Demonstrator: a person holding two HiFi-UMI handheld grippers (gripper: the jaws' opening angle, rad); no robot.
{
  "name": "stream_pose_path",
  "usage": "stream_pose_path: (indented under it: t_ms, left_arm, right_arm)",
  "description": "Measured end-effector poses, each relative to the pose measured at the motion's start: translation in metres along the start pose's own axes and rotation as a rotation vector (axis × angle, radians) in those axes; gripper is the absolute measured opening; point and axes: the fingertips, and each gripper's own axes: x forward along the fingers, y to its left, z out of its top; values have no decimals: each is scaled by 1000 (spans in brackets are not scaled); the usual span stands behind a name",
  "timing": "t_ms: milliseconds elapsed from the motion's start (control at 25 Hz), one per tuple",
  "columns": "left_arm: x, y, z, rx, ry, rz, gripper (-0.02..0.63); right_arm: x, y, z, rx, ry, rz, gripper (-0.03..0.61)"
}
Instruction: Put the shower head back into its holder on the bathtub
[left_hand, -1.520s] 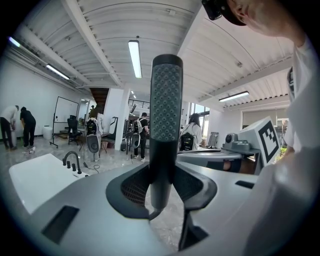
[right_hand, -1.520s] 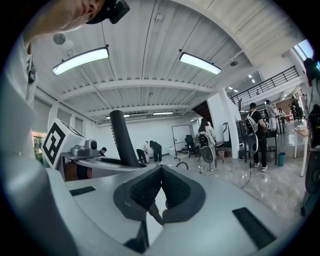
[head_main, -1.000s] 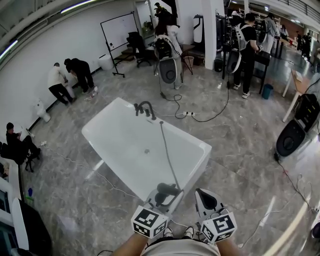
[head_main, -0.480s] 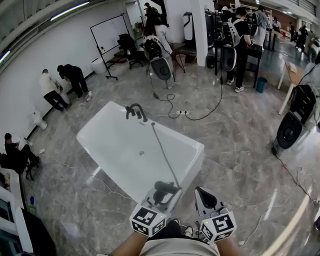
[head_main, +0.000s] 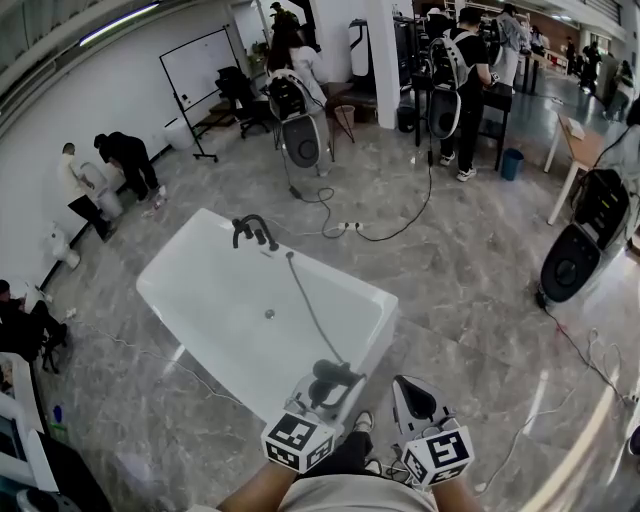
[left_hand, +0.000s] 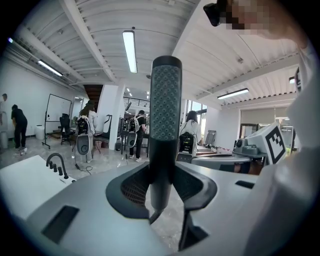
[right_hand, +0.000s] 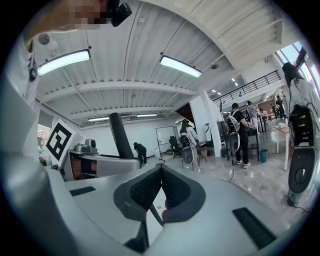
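Shower head (left_hand: 166, 115) stands upright, clamped in the left gripper (head_main: 318, 395); the right gripper (right_hand: 160, 192) is closed on nothing. The bathtub (head_main: 220, 300) has slid left in the head view within the last second. I judge the carry is under way, with the faucet (head_main: 250, 232) end well apart.

left gripper (head_main: 324, 386) clamped on the shower head (left_hand: 165, 110), right gripper (head_main: 408, 388) with fingers (right_hand: 142, 192) together, both side by side

Lab hall: whiteboard (head_main: 198, 65), freestanding bathtub (head_main: 172, 248)
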Motion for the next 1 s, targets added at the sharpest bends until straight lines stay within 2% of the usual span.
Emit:
stream_pose_path:
  t_ms: [560, 800, 1000]
  left_arm:
    - [99, 99, 26, 24, 21, -90, 132]
    - [125, 114, 37, 26, 3, -129, 132]
    - [136, 124, 38, 26, -13, -121, 132]
  right_arm:
    - [125, -66, 18, -6, 62, -83, 12]
    - [150, -85, 29, -27, 64, -110, 12]
    - [167, -90, 34, -55, 45, -94, 12]
